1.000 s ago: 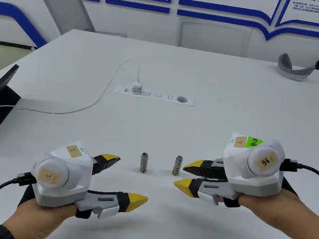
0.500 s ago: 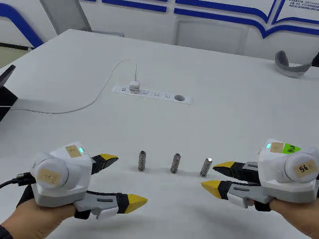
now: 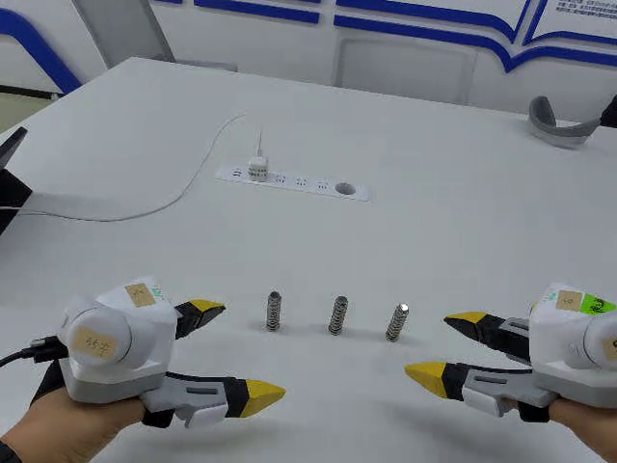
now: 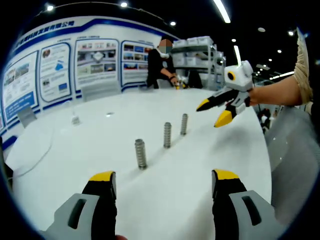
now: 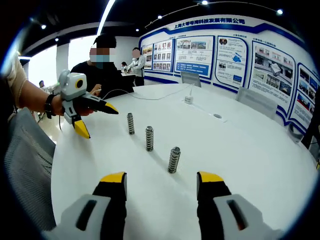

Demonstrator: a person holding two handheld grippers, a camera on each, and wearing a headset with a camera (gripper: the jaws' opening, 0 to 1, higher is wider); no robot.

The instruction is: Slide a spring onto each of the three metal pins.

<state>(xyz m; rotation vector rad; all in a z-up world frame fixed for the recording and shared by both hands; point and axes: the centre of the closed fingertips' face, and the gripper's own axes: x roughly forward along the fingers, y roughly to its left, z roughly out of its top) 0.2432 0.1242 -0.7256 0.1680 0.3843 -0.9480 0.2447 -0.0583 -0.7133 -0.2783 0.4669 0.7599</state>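
Observation:
Three metal pins stand upright in a row on the white table, each with a spring around it: the left one [image 3: 274,311], the middle one [image 3: 337,314] and the right one [image 3: 397,322]. From the left gripper view they line up as nearest [image 4: 140,153], middle [image 4: 167,135] and farthest [image 4: 184,124]; from the right gripper view as nearest [image 5: 173,160], middle [image 5: 149,138] and farthest [image 5: 130,123]. My left gripper [image 3: 234,352] is open, left of the row, holding nothing. My right gripper [image 3: 448,345] is open, right of the row, holding nothing.
A white power strip [image 3: 295,180] with a plugged-in cable [image 3: 154,206] lies further back on the table [image 3: 434,193]. A grey curved object [image 3: 557,122] rests at the far right. People stand in the background.
My right gripper has drawn back to the right, away from the pins, uncovering the third pin with its spring. The left gripper has barely moved.

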